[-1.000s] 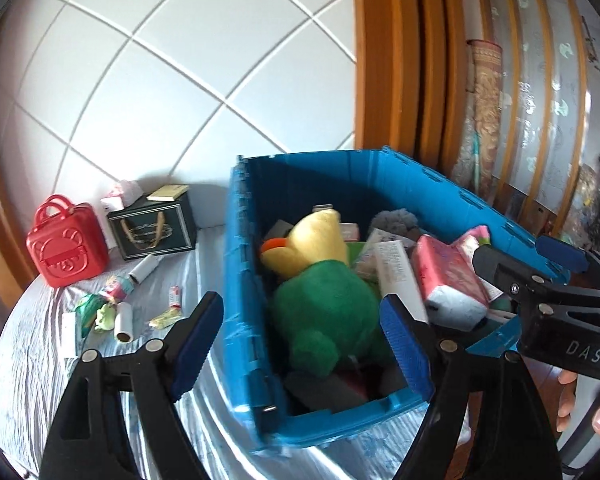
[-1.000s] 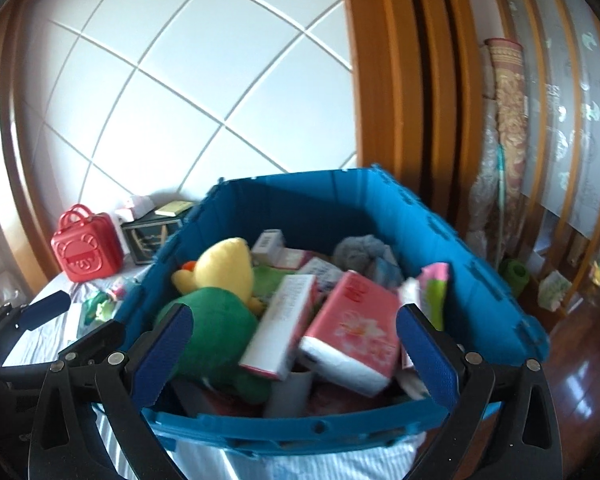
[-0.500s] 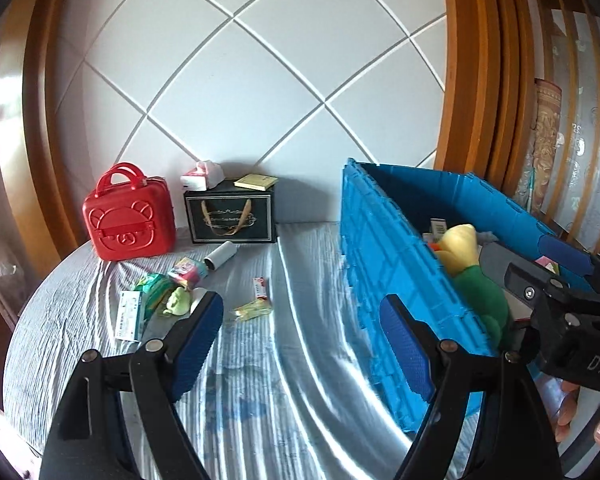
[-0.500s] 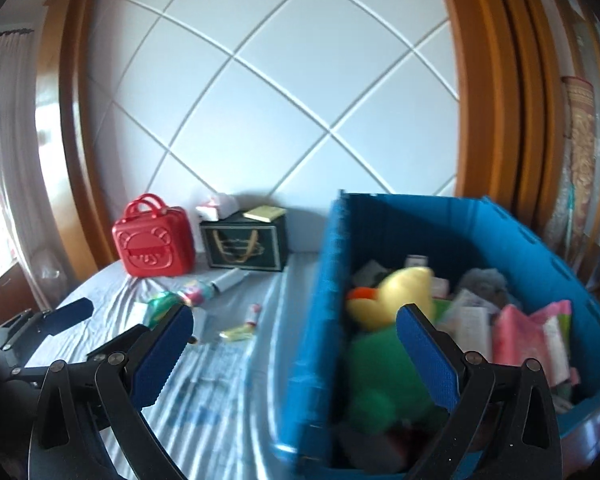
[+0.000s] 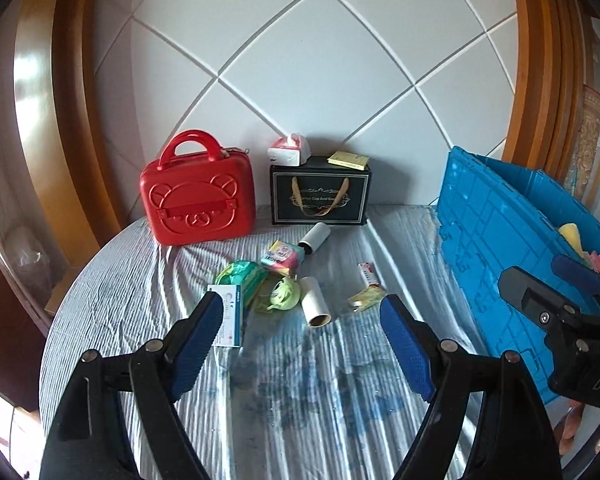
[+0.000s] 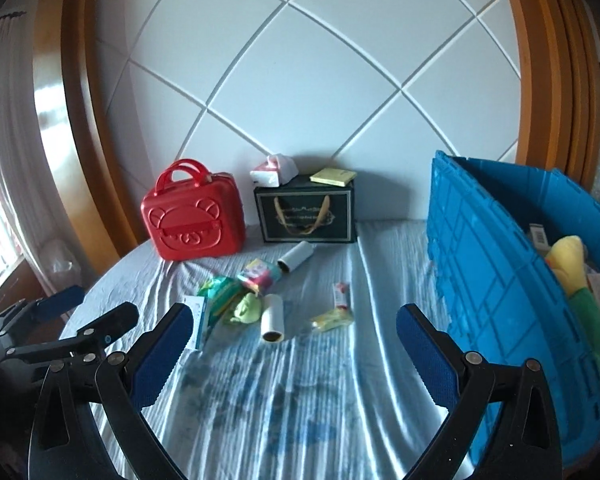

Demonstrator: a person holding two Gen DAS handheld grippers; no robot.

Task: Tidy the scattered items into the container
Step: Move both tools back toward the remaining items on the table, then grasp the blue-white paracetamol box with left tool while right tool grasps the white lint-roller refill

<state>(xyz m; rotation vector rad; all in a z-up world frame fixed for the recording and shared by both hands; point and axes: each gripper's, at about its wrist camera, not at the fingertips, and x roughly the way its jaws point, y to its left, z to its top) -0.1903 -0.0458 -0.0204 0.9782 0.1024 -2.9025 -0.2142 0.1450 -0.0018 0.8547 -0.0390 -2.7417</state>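
Two grippers hang side by side over the near edge of a round desk (image 5: 112, 272) covered with a wrinkled blue-striped cloth. The left gripper (image 5: 302, 336) has its jaws wide apart with nothing between them, and the right gripper (image 6: 292, 346) likewise stands spread and empty.

Just beyond the blue pads, around the middle of the desk, lies a loose scatter. A white flat box (image 5: 230, 320) sits nearest, toward the left edge, partly behind the left gripper's left pad. Beside it are a green wipes pack (image 5: 240, 276) and a lime green pouch (image 5: 280, 294), touching each other. A white paper roll (image 5: 316, 306) lies just right of the pouch, its open end facing the near edge. Further right sit a small yellow packet (image 5: 366, 299) and, just behind it, a small red and white tube (image 5: 367, 273). Behind the pile, a pink tissue packet (image 5: 282, 256) touches a second white roll (image 5: 314, 240).

Along the right edge stands the blue plastic crate (image 6: 480, 264), well apart from the scatter, holding a yellow and green plush toy (image 6: 572, 264) and other packets.

At the far edge, against the white diamond-patterned wall, a red bear-face case (image 5: 198, 200) stands upright beside a black gift box (image 5: 320, 198), which carries a white and red object (image 5: 288, 152) and a yellow notepad (image 5: 348, 159) on top.
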